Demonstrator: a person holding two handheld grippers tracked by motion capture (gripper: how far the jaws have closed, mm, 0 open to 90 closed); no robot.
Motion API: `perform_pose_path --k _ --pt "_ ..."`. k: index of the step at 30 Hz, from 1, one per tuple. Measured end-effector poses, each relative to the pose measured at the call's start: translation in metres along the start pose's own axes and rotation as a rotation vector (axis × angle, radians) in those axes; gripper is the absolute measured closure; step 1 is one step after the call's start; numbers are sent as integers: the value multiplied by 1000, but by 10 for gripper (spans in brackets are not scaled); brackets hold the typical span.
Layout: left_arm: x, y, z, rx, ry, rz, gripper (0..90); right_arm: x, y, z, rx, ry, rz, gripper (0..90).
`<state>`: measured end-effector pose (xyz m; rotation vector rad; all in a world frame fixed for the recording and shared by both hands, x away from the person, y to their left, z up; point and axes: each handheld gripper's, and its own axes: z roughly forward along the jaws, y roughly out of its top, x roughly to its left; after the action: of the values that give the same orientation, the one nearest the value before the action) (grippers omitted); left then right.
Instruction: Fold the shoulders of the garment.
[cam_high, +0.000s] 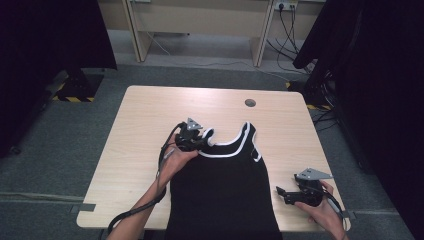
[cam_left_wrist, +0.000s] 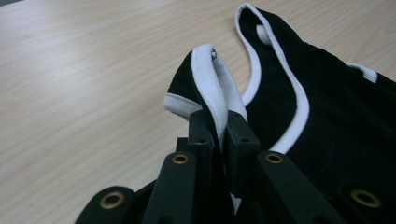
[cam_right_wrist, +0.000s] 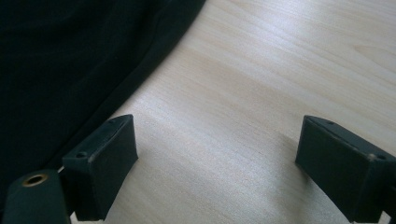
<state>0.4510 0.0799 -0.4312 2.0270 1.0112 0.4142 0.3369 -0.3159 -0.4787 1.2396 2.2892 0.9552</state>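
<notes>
A black top with white trim (cam_high: 225, 185) is laid flat on the bench (cam_high: 145, 115), its neck toward the far edge and its hem hanging over the near edge. One shoulder strap (cam_left_wrist: 208, 77) is pinched between the closed jaws of the left gripper (cam_high: 200, 142) and lifted slightly off the wood. The right gripper (cam_high: 282, 195) is held just beside the top's side edge, its jaws spread wide with nothing between them. A folding or straightening step appears to be under way; next, the near side edge would probably need to be gripped by the right gripper.
</notes>
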Motion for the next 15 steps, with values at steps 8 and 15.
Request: perform_pose_path --k 8,15 --pt "-17 -10 -6 28 -26 9 769 0 0 0 1 -1 1 128" --pt "-22 -10 -15 32 -68 -21 614 0 0 0 1 -1 1 128"
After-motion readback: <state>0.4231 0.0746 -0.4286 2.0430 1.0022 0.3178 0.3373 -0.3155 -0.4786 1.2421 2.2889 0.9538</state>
